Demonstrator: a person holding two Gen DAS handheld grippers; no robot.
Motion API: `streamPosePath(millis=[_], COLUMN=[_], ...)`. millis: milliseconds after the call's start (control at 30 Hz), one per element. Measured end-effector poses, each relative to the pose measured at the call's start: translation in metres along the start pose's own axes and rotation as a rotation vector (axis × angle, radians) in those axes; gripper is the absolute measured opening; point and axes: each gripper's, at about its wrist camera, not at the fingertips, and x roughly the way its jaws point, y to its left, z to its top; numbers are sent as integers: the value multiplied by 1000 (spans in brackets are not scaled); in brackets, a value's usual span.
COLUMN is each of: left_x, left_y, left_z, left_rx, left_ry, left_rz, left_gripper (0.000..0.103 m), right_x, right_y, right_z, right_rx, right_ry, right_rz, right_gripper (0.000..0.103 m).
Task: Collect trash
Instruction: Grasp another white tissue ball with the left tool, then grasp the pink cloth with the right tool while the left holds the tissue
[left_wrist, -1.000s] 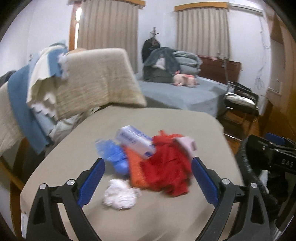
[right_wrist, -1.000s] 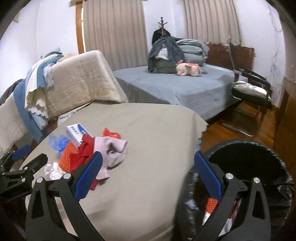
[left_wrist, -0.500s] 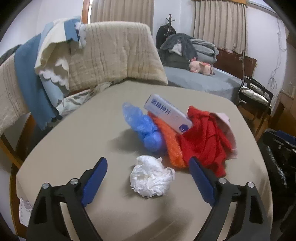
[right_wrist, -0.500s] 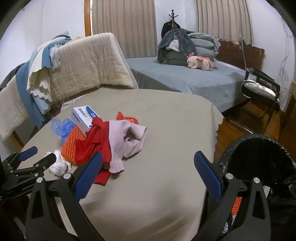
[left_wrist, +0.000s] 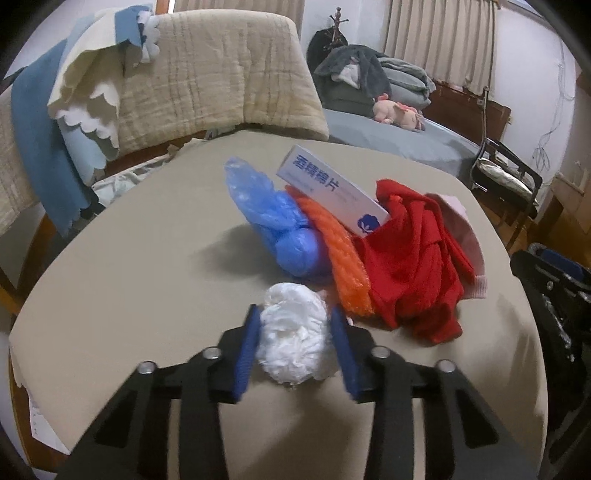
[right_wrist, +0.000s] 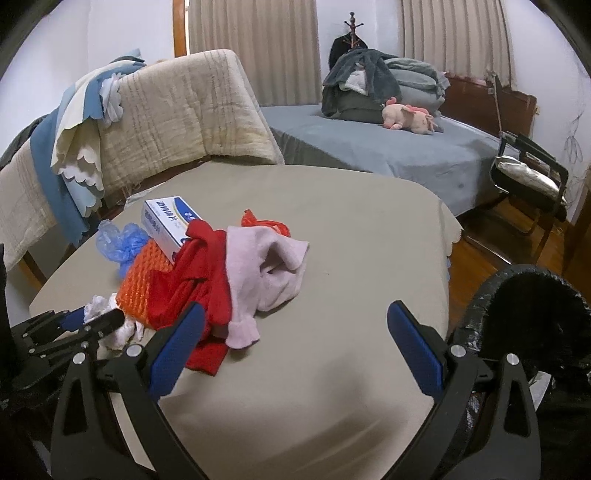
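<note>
A crumpled white paper wad (left_wrist: 295, 339) lies at the table's near edge between the blue pads of my left gripper (left_wrist: 293, 314), whose jaws are closing and touch it on both sides. Behind it sits a heap: a blue plastic bag (left_wrist: 273, 218), orange mesh (left_wrist: 340, 258), a white and blue box (left_wrist: 332, 192), a red cloth (left_wrist: 410, 266) and a pink cloth (right_wrist: 266, 266). My right gripper (right_wrist: 295, 332) hangs open over the beige table (right_wrist: 351, 229), to the right of the heap, with nothing between its fingers. The right wrist view shows the left gripper (right_wrist: 92, 321) at the wad (right_wrist: 122, 332).
A bin lined with a black bag (right_wrist: 528, 314) stands off the table's right edge. Blanket-draped chairs (right_wrist: 177, 110) line the far left side. Beyond are a grey bed (right_wrist: 388, 147) with a pink plush toy, and a dark chair (right_wrist: 528, 177) on the wooden floor.
My left gripper sank toward the table and moved up to the white wad, and its jaws went from wide apart to closed against it. The right gripper drifted left, away from the bin.
</note>
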Motion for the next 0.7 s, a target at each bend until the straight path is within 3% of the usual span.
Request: streamPosePath(millis=[167,467,700], left_x=[-15,-34,-32], left_y=[5,-3,-14], left_z=[9,32,44], left_rx=[-13,-11,-3], left_ry=[-46,-122,-137], left_rz=[4,-21,-59], left_gripper=[26,25,25], right_x=[2,22,41], right_y=[10,14,12], right_z=[7,22,22], right_rx=[-19,-14,-28], right_ry=[-16,-6,33], right_rz=[27,-19,-54], right_gripper=[95,91,88])
